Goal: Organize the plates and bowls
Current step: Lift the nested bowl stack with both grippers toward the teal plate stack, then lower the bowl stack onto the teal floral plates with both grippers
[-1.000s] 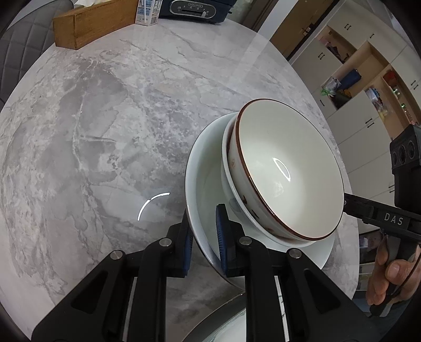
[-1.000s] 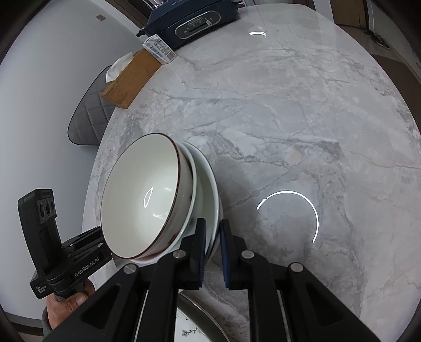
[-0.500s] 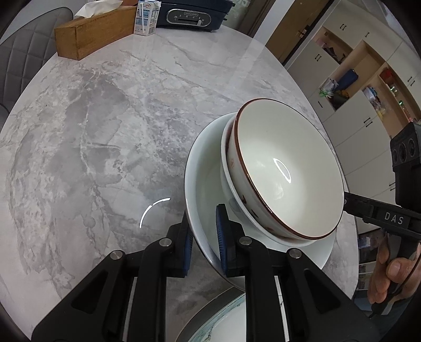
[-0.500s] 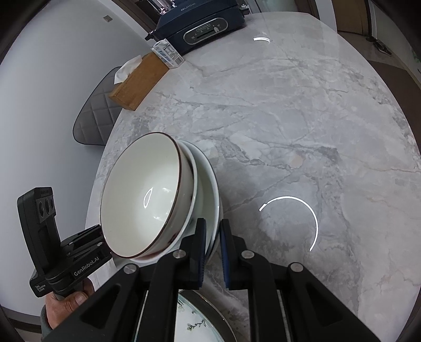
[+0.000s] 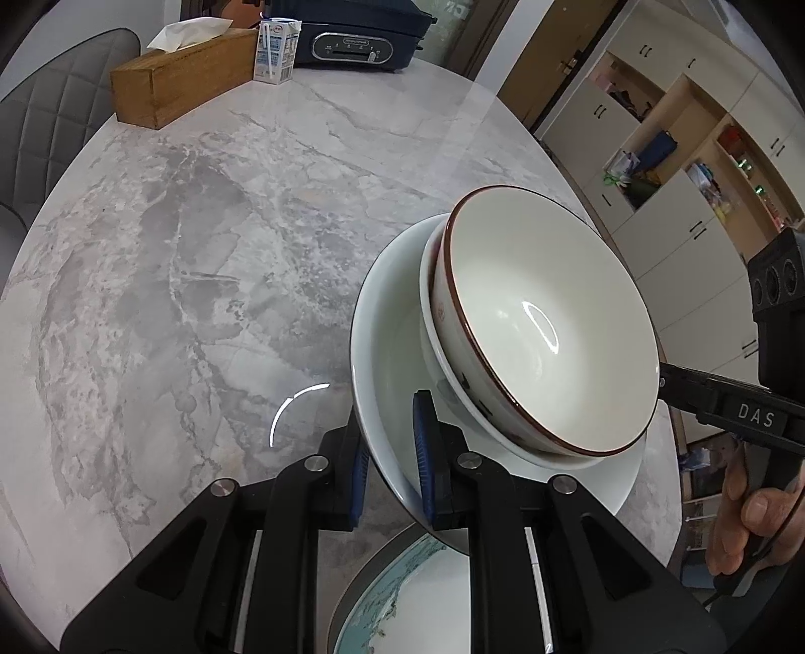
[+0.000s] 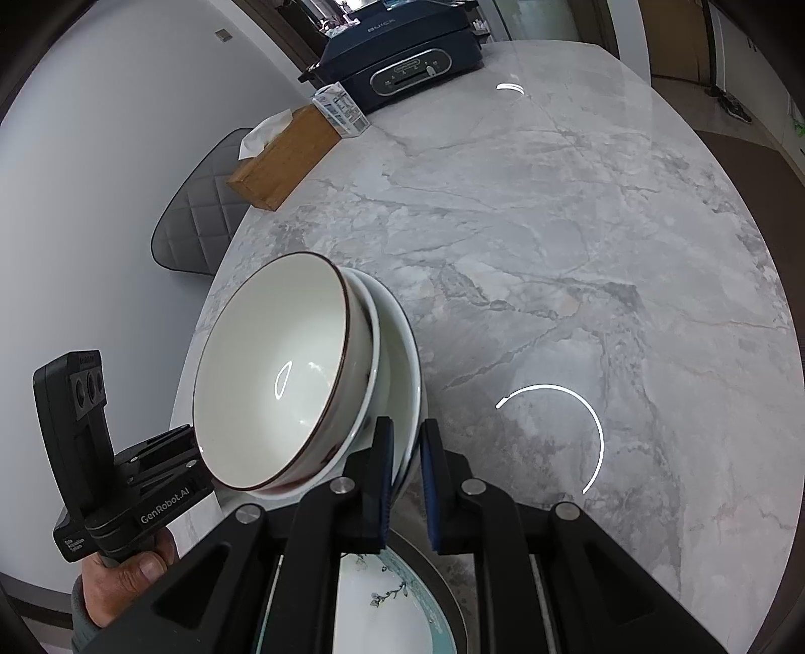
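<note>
A stack hangs in the air above the marble table: a wide white dish (image 5: pixel 387 322) (image 6: pixel 405 372) at the bottom, a white bowl nested in it, and a brown-rimmed white bowl (image 5: pixel 543 322) (image 6: pixel 282 372) on top. My left gripper (image 5: pixel 390 447) is shut on the wide dish's near rim. From the opposite side my right gripper (image 6: pixel 402 458) is shut on the same rim. Each gripper shows in the other's view, held by a hand (image 5: pixel 744 523) (image 6: pixel 126 588). Below the stack lies a patterned plate with a teal band (image 5: pixel 392 593) (image 6: pixel 382 598).
At the table's far end stand a wooden tissue box (image 5: pixel 181 75) (image 6: pixel 282 156), a small milk carton (image 5: pixel 275 49) (image 6: pixel 342 110) and a dark blue cooking appliance (image 5: pixel 352 43) (image 6: pixel 402 65). A grey quilted chair (image 5: pixel 45 136) (image 6: pixel 201 221) is beside the table. Cabinets (image 5: pixel 679 166) stand at the right.
Both grippers have lifted the stack together; the table has dropped away, more of its far end shows, and the patterned plate underneath has come into view.
</note>
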The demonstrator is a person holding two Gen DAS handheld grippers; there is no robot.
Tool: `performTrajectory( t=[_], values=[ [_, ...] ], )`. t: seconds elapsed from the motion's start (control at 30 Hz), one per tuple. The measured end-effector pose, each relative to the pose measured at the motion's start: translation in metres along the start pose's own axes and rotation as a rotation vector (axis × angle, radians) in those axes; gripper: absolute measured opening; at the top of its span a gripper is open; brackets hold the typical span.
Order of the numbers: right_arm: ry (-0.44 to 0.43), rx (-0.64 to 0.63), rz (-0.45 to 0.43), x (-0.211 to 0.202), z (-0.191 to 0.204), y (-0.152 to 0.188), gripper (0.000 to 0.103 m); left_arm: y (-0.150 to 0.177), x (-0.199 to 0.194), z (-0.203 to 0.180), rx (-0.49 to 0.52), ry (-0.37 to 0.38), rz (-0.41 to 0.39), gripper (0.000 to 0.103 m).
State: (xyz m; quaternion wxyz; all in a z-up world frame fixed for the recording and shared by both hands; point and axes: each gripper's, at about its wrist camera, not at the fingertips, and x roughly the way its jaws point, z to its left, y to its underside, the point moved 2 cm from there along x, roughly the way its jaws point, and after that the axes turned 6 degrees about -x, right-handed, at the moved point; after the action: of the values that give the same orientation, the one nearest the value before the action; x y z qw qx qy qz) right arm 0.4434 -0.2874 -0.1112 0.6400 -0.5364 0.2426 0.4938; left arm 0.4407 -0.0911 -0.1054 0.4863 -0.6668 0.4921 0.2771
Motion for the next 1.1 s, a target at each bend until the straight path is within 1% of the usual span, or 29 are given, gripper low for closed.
performTrajectory(
  t=[0.3, 0.57, 0.8, 1.1],
  values=[
    [0.003, -0.016, -0.018, -0.016, 0.013, 0.012, 0.013, 0.014, -0.02, -0.004, 0.002, 0.003, -0.009, 0.014],
    [-0.004, -0.027, -0.024, -0.03, 0.025, 0.03, 0.013, 0.032, -0.044, -0.009, 0.006, 0.002, -0.023, 0.014],
    [-0.012, -0.048, -0.036, -0.049, 0.037, 0.048, 0.014, 0.057, -0.067, -0.012, 0.014, 0.009, -0.027, 0.014],
    [-0.029, -0.053, -0.03, -0.055, 0.045, 0.091, 0.015, 0.101, -0.08, -0.014, 0.025, -0.002, -0.019, 0.014]
  ],
)
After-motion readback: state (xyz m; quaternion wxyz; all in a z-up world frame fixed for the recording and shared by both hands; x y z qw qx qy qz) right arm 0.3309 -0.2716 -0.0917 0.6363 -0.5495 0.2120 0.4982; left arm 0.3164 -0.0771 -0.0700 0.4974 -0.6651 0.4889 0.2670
